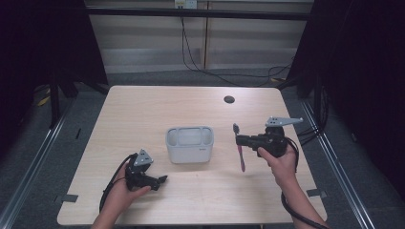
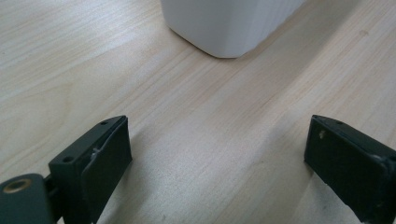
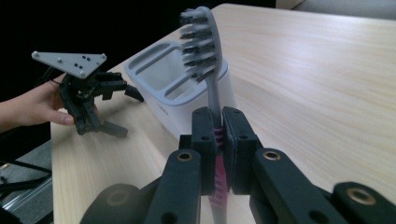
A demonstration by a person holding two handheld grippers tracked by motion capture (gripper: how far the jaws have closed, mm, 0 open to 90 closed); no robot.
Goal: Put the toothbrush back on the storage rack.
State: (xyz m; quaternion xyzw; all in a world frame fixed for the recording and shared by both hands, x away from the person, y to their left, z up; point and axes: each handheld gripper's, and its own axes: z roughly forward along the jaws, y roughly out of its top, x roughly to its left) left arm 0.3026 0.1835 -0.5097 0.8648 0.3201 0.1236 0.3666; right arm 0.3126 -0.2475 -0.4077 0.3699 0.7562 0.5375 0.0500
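The right hand-held gripper (image 3: 218,140) is clenching a toothbrush (image 3: 205,70) by the neck, its pads pressing on the pink grip just below the grey stem, with the bristled head standing up and away from the jaws. In the high view the toothbrush (image 1: 240,148) is hanging above the tabletop (image 1: 143,109), just to the right of the white holder (image 1: 189,144), its pink handle pointing down toward the person and its head pointing away.

The left hand-held gripper (image 1: 152,180) is resting low near the holder's left front corner with its jaws standing wide apart and nothing between them.

The likely trouble is in the grip itself: the pads are pinching a narrow, rounded neck, so the toothbrush may be pivoting or slipping as the wrist is turning to stand it upright. The holder looks light and nothing is bracing it, so a handle catching its rim or a divider could be pushing it across the tabletop or tipping it. Missing the narrow compartment would be leaving the brush leaning or falling out.
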